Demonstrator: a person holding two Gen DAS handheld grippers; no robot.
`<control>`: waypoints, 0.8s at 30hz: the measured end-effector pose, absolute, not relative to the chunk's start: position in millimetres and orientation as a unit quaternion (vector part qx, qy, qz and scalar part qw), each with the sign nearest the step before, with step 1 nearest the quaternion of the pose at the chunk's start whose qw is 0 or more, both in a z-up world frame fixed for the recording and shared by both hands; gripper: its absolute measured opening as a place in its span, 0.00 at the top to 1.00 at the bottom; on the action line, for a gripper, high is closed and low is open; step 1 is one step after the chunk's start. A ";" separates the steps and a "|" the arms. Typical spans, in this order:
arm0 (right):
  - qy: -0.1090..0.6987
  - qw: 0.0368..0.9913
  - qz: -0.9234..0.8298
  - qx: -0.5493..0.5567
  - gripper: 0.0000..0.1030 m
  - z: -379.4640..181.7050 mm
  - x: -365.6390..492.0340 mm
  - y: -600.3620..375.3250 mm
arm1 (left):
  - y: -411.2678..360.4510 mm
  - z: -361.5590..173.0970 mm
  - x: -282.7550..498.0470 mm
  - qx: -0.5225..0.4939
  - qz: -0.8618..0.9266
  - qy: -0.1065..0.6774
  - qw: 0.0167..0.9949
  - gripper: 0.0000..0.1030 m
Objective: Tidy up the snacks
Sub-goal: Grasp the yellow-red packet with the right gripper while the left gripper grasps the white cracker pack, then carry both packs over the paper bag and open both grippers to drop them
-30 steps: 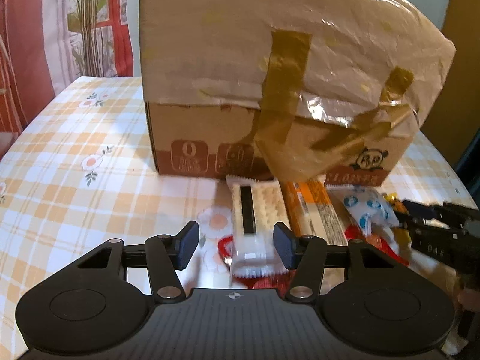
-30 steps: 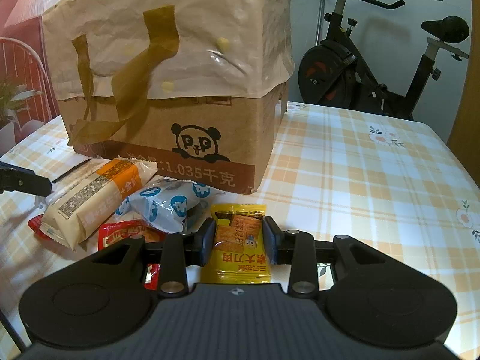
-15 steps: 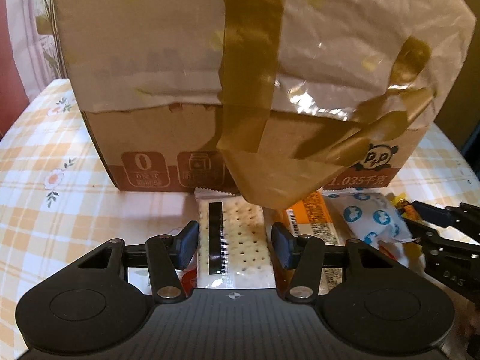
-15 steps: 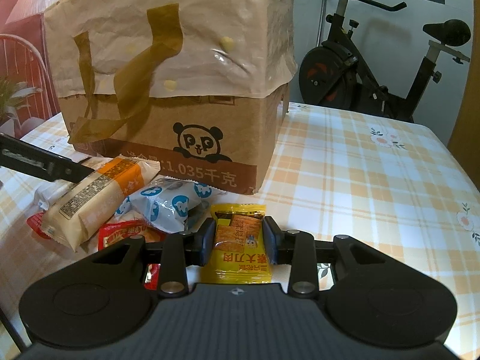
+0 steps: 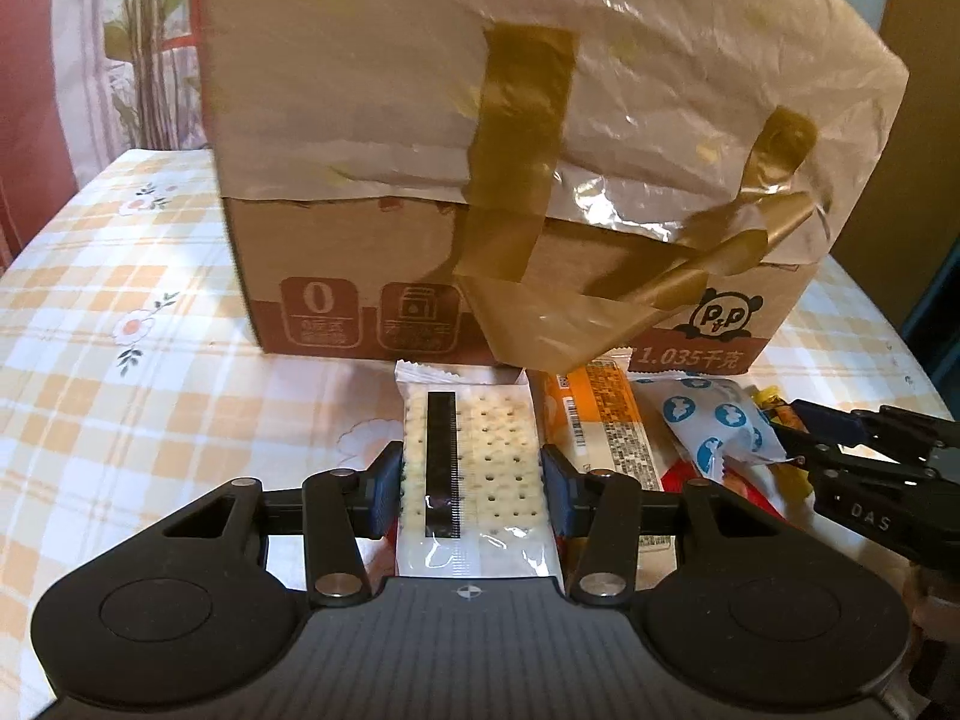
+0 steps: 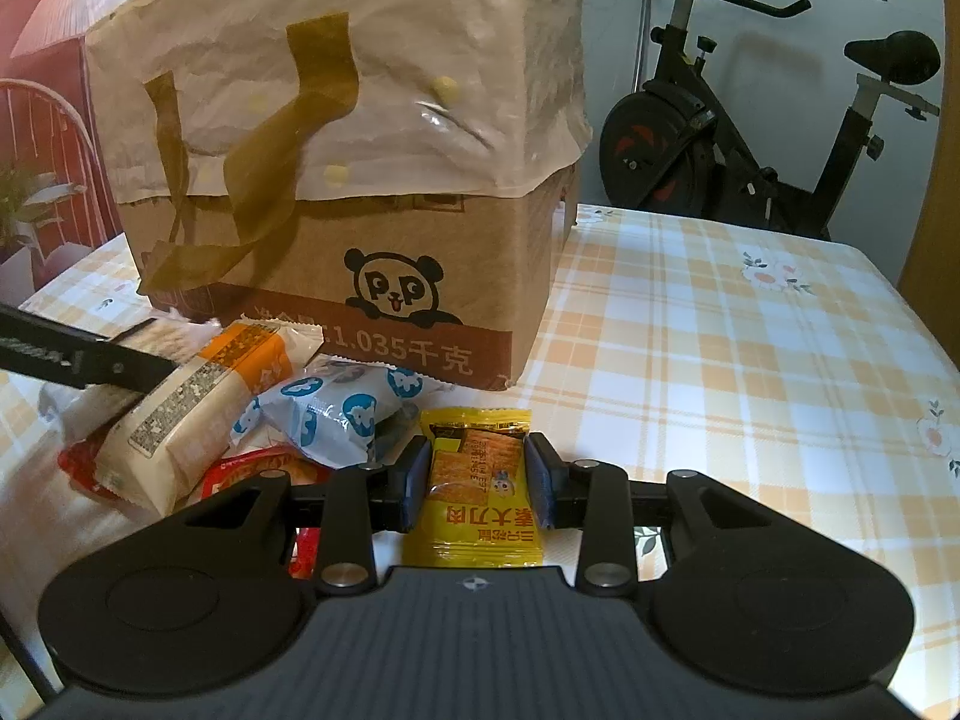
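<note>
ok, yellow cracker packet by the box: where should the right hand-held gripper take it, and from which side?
Across its two long edges, mid-length, coming in low from the near short end. The yellow packet lies flat, long axis pointing at the box, and the right hand-held gripper already straddles it there.

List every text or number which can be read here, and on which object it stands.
"P P", on the panda logo: cardboard box
"1.035千克": same box, brown band
"0": same box, left icon; the print under it is blurred
"DAS": right gripper
Yellow snack packet: upside-down characters, unclear
Orange packet: too small
</note>
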State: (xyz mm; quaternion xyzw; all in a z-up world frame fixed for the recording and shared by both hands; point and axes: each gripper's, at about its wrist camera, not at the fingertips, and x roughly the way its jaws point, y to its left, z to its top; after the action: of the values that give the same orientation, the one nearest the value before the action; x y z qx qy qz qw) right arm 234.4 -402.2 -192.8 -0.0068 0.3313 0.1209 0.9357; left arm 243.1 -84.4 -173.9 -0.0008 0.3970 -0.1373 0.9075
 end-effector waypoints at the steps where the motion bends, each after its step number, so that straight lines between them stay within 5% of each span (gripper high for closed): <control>1: 0.331 0.936 0.121 -0.005 0.64 -192.8 234.5 -402.1 | -83.5 -173.0 241.0 -0.002 -0.134 0.395 0.909 0.52; 24: 0.324 0.941 0.099 0.013 0.64 -189.9 229.3 -408.6 | -55.9 -155.1 234.3 -0.036 -0.109 0.376 0.919 0.52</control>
State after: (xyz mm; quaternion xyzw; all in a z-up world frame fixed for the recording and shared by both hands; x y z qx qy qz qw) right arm 229.3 -408.6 -189.9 0.0126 0.3236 0.0992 0.9409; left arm 234.3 -55.9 -155.1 -0.0359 0.3761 -0.1093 0.9194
